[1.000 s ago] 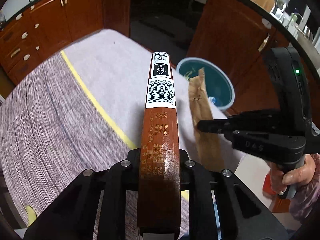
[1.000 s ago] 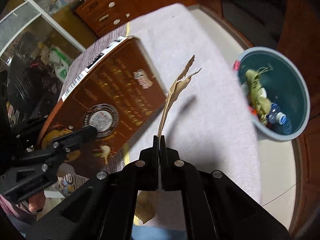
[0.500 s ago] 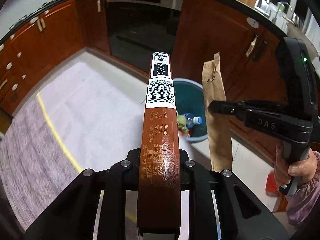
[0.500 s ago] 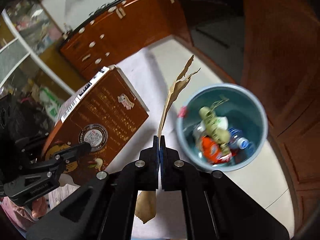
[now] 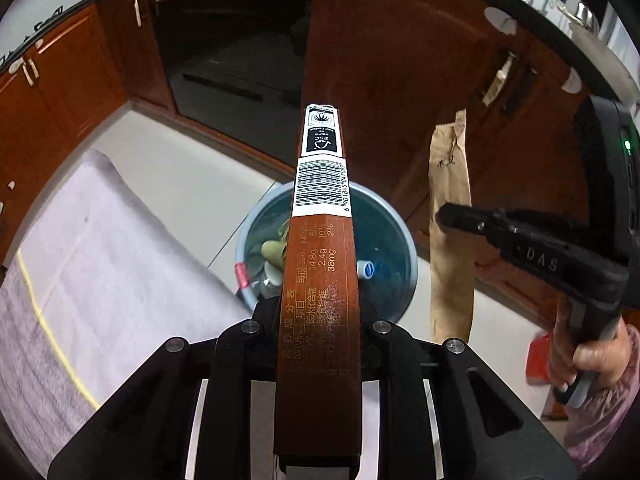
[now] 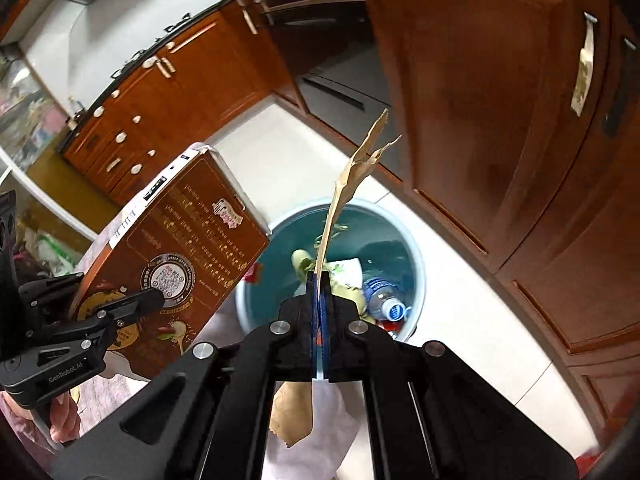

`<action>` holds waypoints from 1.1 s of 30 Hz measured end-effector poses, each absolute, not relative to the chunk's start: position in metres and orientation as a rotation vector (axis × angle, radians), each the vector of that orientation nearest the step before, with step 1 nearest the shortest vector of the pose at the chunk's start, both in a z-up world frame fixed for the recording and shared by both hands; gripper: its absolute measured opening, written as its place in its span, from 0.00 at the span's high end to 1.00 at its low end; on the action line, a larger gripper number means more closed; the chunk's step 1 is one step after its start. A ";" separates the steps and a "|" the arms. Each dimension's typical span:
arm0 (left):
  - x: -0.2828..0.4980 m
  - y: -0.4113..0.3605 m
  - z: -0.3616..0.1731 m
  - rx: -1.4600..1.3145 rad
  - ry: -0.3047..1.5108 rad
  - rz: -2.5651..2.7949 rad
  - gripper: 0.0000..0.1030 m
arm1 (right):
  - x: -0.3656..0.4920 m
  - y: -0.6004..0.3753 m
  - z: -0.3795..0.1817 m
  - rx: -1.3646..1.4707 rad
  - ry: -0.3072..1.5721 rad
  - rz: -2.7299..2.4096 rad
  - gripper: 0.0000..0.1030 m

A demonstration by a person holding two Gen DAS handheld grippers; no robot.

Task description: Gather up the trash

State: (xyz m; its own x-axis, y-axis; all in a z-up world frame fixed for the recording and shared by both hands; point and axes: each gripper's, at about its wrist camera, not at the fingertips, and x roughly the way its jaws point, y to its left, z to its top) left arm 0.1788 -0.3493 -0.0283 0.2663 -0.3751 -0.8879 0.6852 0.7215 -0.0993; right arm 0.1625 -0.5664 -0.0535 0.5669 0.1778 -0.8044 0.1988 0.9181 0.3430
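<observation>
My left gripper (image 5: 318, 312) is shut on a flat brown food box (image 5: 320, 248), seen edge-on with a barcode, held above the near rim of a blue trash bin (image 5: 408, 248). In the right wrist view the box (image 6: 180, 256) shows its printed face, with the left gripper (image 6: 154, 300) clamped on it. My right gripper (image 6: 319, 280) is shut on a torn brown paper bag (image 6: 348, 188), held upright over the bin (image 6: 416, 264). In the left wrist view the bag (image 5: 450, 240) hangs to the bin's right in the right gripper (image 5: 444, 214).
The bin holds a plastic bottle (image 6: 386, 306), green scraps (image 6: 302, 260) and red wrappers. A pale woven mat (image 5: 100, 260) with a yellow stripe lies left of it on white floor tiles. Brown wooden cabinets (image 6: 500, 120) stand behind and to the right.
Both grippers have moved forward with their loads, from above the mat to the bin. The bin now sits close under the box and the bag.
</observation>
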 end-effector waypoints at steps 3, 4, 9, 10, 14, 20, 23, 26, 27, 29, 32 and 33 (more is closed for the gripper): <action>0.191 -0.359 -0.039 0.318 1.120 -0.738 0.74 | 0.175 -0.568 -0.066 0.431 1.003 -0.004 0.98; 0.194 -0.361 -0.042 0.318 1.126 -0.726 0.58 | 0.179 -0.568 -0.069 0.432 1.011 0.002 0.97; 0.199 -0.351 -0.041 0.308 1.078 -0.678 0.35 | 0.195 -0.561 -0.085 0.463 1.038 0.032 0.74; 0.200 -0.347 -0.041 0.301 1.083 -0.672 0.35 | 0.197 -0.561 -0.086 0.471 1.033 0.033 0.60; 0.201 -0.332 -0.040 0.270 1.071 -0.650 0.25 | 0.199 -0.555 -0.085 0.476 1.025 0.039 0.29; 0.181 -0.306 -0.022 0.264 0.939 -0.620 0.05 | 0.185 -0.552 -0.081 0.500 1.047 0.018 0.13; 0.172 -0.288 -0.011 0.235 0.907 -0.613 0.04 | 0.175 -0.545 -0.074 0.460 1.053 0.015 0.11; 0.160 -0.275 -0.003 0.249 0.885 -0.575 0.04 | 0.163 -0.535 -0.064 0.409 1.052 0.018 0.06; 0.157 -0.274 -0.001 0.261 0.883 -0.565 0.04 | 0.158 -0.532 -0.061 0.394 1.057 0.020 0.06; 0.148 -0.266 0.003 0.295 0.868 -0.538 0.04 | 0.150 -0.523 -0.054 0.358 1.066 0.029 0.06; 0.129 -0.253 0.011 0.308 0.861 -0.512 0.04 | 0.138 -0.505 -0.042 0.279 1.079 0.030 0.06; 0.125 -0.248 0.011 0.300 0.864 -0.512 0.04 | 0.133 -0.499 -0.038 0.247 1.081 0.024 0.06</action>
State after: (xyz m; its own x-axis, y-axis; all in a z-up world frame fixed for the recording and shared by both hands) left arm 0.1253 -0.2482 0.0114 0.5402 -0.3050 -0.7844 0.5412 0.8397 0.0462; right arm 0.1329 -0.4992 -0.0377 0.4729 0.1397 -0.8700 0.1011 0.9722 0.2111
